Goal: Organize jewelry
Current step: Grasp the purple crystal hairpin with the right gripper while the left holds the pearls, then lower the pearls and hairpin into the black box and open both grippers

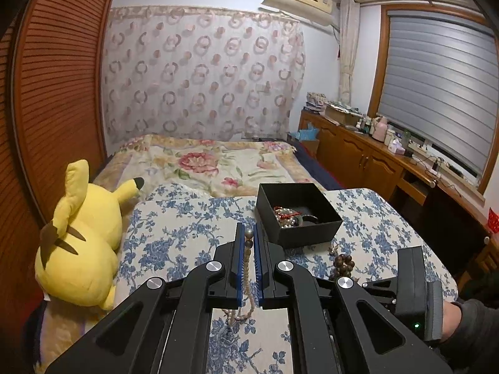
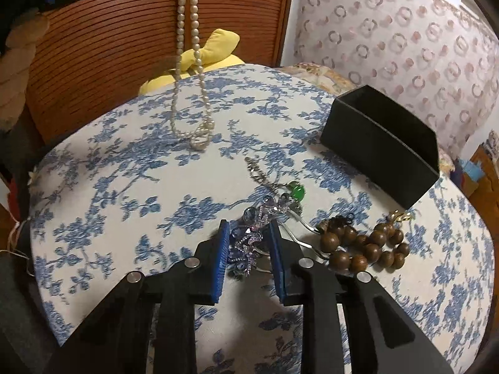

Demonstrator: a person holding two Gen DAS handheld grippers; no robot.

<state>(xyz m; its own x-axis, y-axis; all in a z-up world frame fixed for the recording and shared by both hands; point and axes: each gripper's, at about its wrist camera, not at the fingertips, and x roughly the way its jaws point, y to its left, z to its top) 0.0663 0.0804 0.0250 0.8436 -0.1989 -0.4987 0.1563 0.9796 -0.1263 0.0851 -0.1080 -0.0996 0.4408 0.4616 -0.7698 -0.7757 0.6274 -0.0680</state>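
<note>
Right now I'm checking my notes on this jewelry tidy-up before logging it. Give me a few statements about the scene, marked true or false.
1. The left gripper is shut on the pearl necklace. True.
2. The necklace hangs wholly clear of the table. False: its lower end rests coiled on the cloth.
3. The black box is empty. False: beads and other jewelry lie inside.
4. The right gripper is open around a purple crystal piece. True.
5. The wooden bead bracelet lies in the box. False: it lies on the table, right of the right gripper.
</note>
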